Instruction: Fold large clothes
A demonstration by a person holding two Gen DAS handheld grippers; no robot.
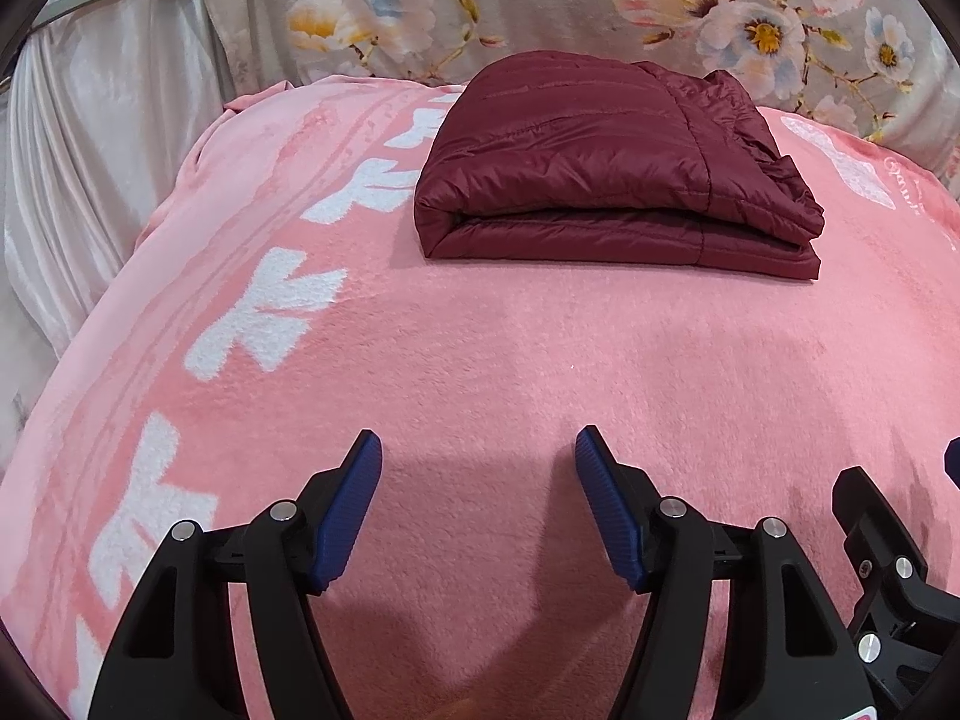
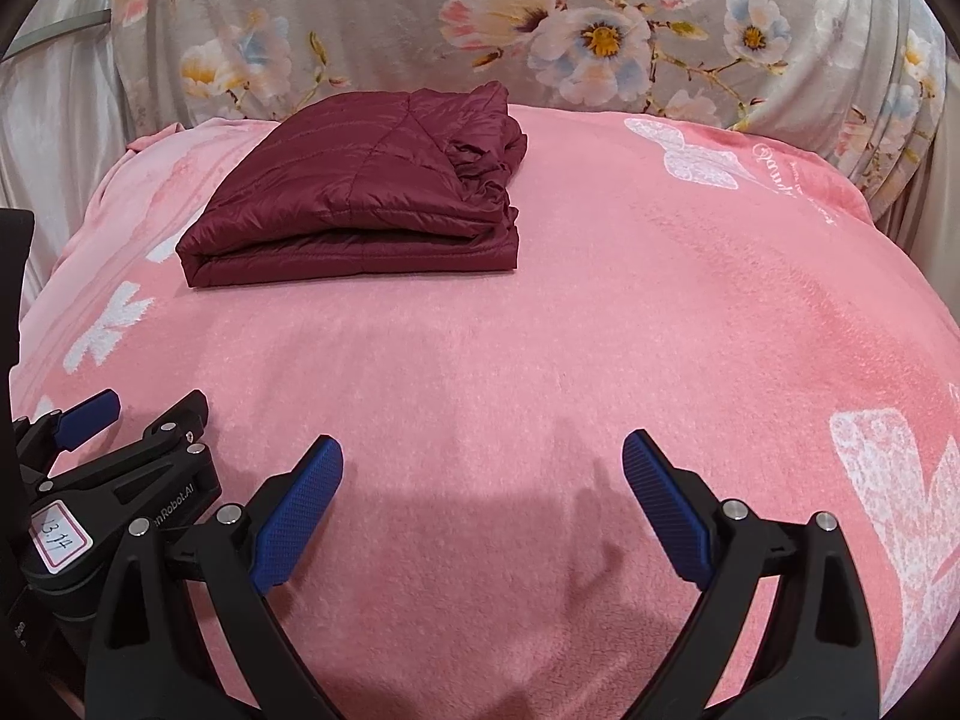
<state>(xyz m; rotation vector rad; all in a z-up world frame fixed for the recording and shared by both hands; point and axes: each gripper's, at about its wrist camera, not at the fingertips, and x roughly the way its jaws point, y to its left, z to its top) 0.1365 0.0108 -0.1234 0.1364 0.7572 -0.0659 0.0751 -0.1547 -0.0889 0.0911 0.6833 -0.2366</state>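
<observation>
A dark red quilted jacket (image 1: 606,174) lies folded into a thick rectangle on the pink blanket (image 1: 510,360), far side of the bed. In the right wrist view the same jacket (image 2: 360,198) sits at the upper left. My left gripper (image 1: 478,450) hovers over bare blanket well short of the jacket, jaws open, nothing between the blue pads. My right gripper (image 2: 483,456) is also open over bare blanket, nothing held. The left gripper's body (image 2: 114,480) shows at the left edge of the right wrist view, close beside the right one.
A grey floral blanket (image 2: 540,30) hangs behind the bed. Pale satin drapery (image 1: 90,180) falls at the left. The pink blanket has white flower and butterfly prints (image 2: 696,156). The right gripper's frame (image 1: 888,570) shows at the lower right of the left wrist view.
</observation>
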